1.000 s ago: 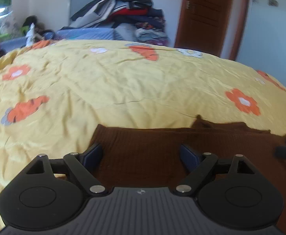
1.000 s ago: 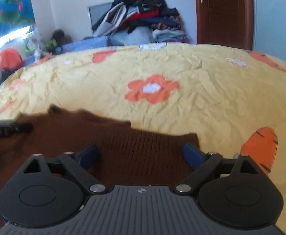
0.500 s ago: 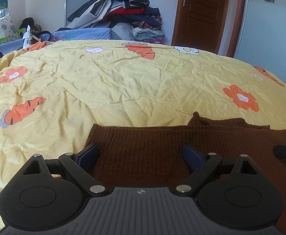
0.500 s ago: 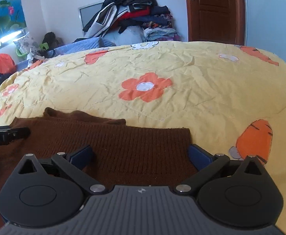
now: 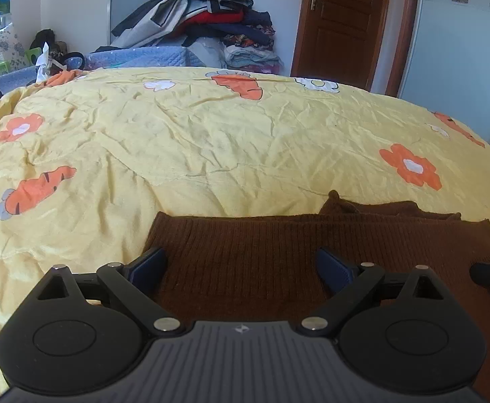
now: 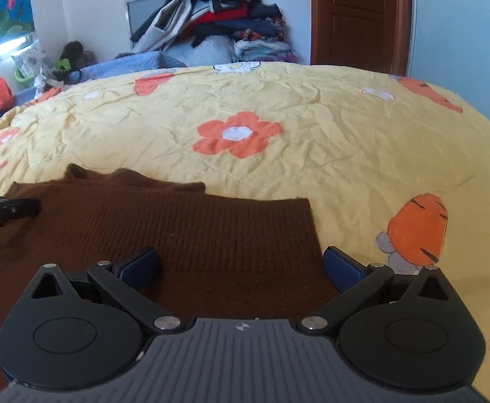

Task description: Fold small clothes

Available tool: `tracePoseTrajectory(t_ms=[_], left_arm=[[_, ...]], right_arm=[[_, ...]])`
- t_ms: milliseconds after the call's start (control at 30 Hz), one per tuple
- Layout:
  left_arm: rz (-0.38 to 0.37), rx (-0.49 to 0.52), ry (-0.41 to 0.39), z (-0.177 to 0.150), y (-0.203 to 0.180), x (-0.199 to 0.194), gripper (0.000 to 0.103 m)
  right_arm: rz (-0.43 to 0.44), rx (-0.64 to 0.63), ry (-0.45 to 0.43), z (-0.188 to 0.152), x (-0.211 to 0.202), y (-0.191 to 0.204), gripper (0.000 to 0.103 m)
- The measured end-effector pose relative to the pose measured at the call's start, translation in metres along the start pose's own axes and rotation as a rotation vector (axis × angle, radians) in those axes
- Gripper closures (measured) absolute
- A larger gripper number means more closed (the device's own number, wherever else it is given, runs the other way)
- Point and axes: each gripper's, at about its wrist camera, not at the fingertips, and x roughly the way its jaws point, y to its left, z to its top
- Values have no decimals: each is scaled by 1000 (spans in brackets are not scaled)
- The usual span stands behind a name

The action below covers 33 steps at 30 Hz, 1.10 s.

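Both grippers tilt down over a brown sweater (image 5: 265,262) that lies flat on the yellow bedcover (image 5: 211,141). Its near part is hidden under them. The left gripper (image 5: 241,265) has just been opening and is wide. The right gripper (image 6: 241,265) is wide too. Neither pinches the sweater.

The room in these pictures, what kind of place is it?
Most likely a home bedroom. A yellow quilt with flower and carrot prints covers a bed, a brown sweater lies on it, clothes are piled against the far wall, and a wooden door stands beside them.
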Motion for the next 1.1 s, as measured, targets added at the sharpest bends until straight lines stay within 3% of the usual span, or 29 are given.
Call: tracePoseTrajectory(t_ms=[67, 167, 267, 367, 467, 533, 567, 600, 633, 667, 700, 733, 767, 833, 900, 967, 1033, 1067, 1100], left_arm=[[24, -44, -42, -4, 11, -21, 6], [-49, -167, -103, -24, 47, -70, 6], [-126, -322, -81, -54, 87, -111, 5], [-166, -477, 6, -88, 114, -129, 6], [-175, -460, 6, -104, 108, -144, 6], [-237, -447, 32, -104, 98, -144, 6], [-272, -429, 49, -104, 92, -140, 6], [-261, -401, 51, -103, 85, -139, 6], [-236, -368, 56, -101, 79, -137, 11], [-223, -338, 65, -98, 74, -135, 39], [-202, -318, 85, -95, 72, -132, 58], [-166, -306, 104, -93, 74, -129, 81], [-169, -308, 119, -92, 78, -128, 85], [-206, -330, 147, -93, 92, -134, 89], [-188, -274, 148, -95, 95, -144, 93], [-158, -234, 154, -103, 100, -146, 93], [-181, -231, 138, -108, 104, -151, 90], [-187, -231, 127, -106, 105, -155, 90], [-202, -238, 110, -102, 105, -160, 90]], right_arm=[[3, 26, 20, 0, -12, -3, 0], [89, 126, -53, -12, -63, -25, 0], [132, 248, -73, -40, -108, -56, 0], [118, 337, 23, -75, -126, -80, 0], [139, 288, 50, -99, -137, -73, 0], [177, 253, 83, -98, -137, -59, 0], [221, 235, 92, -97, -135, -52, 8], [257, 214, 99, -95, -132, -47, 13], [260, 191, 99, -93, -132, -41, 17], [254, 167, 105, -89, -130, -37, 42], [245, 155, 119, -84, -128, -37, 69], [249, 156, 134, -81, -126, -38, 77], [269, 152, 139, -78, -127, -42, 83], [281, 110, 128, -73, -138, -46, 85], [297, 82, 122, -72, -153, -49, 88], [269, 47, 145, -79, -157, -51, 88], [255, 41, 193, -91, -148, -52, 85], [264, 64, 179, -94, -148, -55, 76], [275, 95, 180, -92, -149, -57, 56]])
